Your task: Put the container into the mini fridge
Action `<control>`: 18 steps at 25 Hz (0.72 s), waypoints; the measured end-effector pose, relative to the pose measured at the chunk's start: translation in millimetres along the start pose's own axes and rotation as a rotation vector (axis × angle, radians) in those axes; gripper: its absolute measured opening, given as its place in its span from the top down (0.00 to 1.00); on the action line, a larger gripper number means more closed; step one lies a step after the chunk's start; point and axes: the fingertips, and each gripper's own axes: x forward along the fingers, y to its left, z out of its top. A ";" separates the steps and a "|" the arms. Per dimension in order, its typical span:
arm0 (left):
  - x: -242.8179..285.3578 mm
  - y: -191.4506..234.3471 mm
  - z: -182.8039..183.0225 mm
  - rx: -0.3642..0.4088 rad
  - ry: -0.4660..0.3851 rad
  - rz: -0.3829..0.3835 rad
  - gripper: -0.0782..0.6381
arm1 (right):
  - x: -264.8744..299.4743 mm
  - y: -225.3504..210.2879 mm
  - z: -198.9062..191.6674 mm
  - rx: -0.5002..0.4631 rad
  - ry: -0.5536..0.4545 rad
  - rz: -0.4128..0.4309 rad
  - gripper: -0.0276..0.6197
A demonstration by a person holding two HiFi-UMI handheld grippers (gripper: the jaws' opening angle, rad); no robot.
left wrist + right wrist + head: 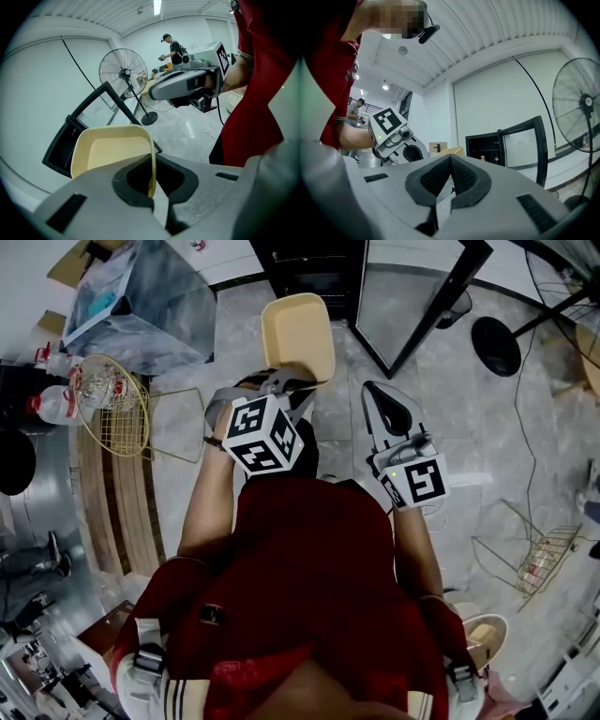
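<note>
A cream, shallow plastic container [298, 337] hangs in front of me, with my left gripper [284, 382] shut on its near rim. In the left gripper view the thin rim [152, 174] runs down between the closed pads, and the tray [111, 151] stretches away to the left. The black mini fridge [483, 150] stands open with cans on its shelf, and its glass door [524, 146] is swung wide. From above, the door [413, 298] lies just right of the container. My right gripper [379, 396] is level with the left one, shut and holding nothing [450, 162].
A standing fan [123, 72] with a round base [495, 345] stands right of the fridge, and a cable [521, 418] trails over the floor. Wire baskets [117, 407] [542, 561], water bottles [49, 405] and a bag-lined bin [141, 296] are around. Another person [171, 48] stands far back.
</note>
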 end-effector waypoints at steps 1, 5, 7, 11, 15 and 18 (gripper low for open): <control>5.1 7.3 -3.1 0.002 -0.002 -0.004 0.88 | 6.5 -4.2 -2.4 -0.002 0.004 -0.005 0.96; 24.8 41.0 -11.1 0.010 -0.017 -0.018 0.88 | 35.4 -24.7 -6.1 -0.010 0.018 -0.023 0.96; 34.7 64.4 -16.9 0.015 -0.027 -0.028 0.88 | 56.5 -37.7 -6.2 -0.015 0.027 -0.037 0.96; 59.9 119.0 -34.0 0.032 -0.042 -0.048 0.88 | 108.1 -69.7 -7.9 -0.023 0.040 -0.079 0.96; 85.4 177.1 -54.6 0.046 -0.041 -0.066 0.88 | 167.3 -100.4 -11.6 -0.022 0.054 -0.100 0.96; 103.3 219.2 -68.6 0.060 -0.042 -0.083 0.88 | 212.0 -122.7 -12.2 -0.017 0.056 -0.114 0.96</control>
